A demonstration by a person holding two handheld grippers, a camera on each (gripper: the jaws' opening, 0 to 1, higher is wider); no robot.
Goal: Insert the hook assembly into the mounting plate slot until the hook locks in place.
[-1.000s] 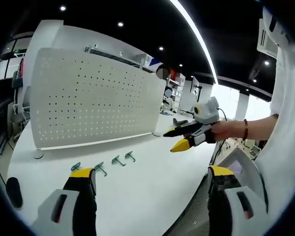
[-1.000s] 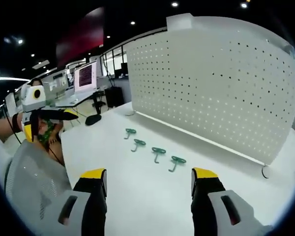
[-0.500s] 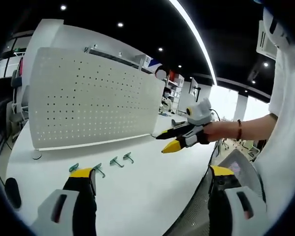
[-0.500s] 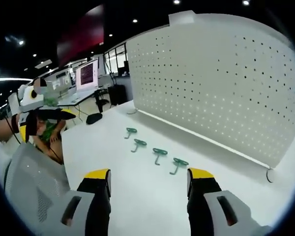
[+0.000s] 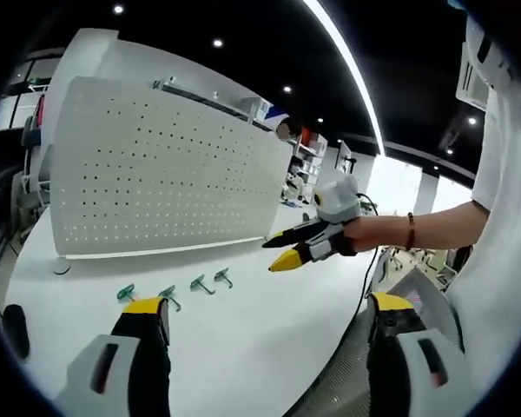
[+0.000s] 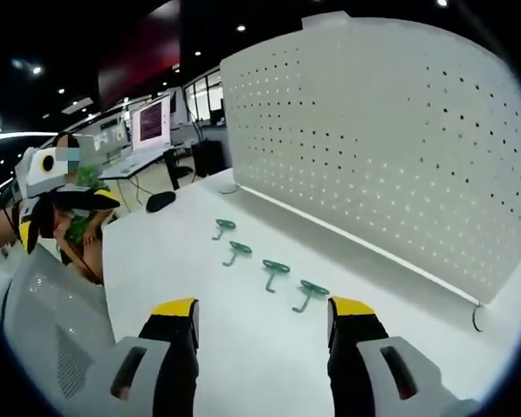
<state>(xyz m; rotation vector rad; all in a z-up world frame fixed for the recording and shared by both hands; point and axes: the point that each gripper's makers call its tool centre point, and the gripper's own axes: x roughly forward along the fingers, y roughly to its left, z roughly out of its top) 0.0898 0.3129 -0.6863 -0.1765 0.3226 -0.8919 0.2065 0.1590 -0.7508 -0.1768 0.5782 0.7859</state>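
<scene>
Grippers both gaping, holding nothing: right gripper (image 6: 260, 317) low over the four green hooks (image 6: 270, 269), left gripper (image 5: 262, 317) above table (image 5: 243, 339); pegboard (image 6: 391, 148) edge cut off

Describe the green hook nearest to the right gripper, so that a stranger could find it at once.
Start at the white perforated panel standing on the white table. In front of it, four green hooks lie in a row. In the right gripper view, the wanted hook is the end one, closest to the right gripper.

A dark ceiling (image 5: 243, 26) with small spotlights and a long light strip (image 5: 347, 69) spans the office; lit monitors (image 6: 148, 130) stand far left beyond the white worktop (image 6: 243, 347).
</scene>
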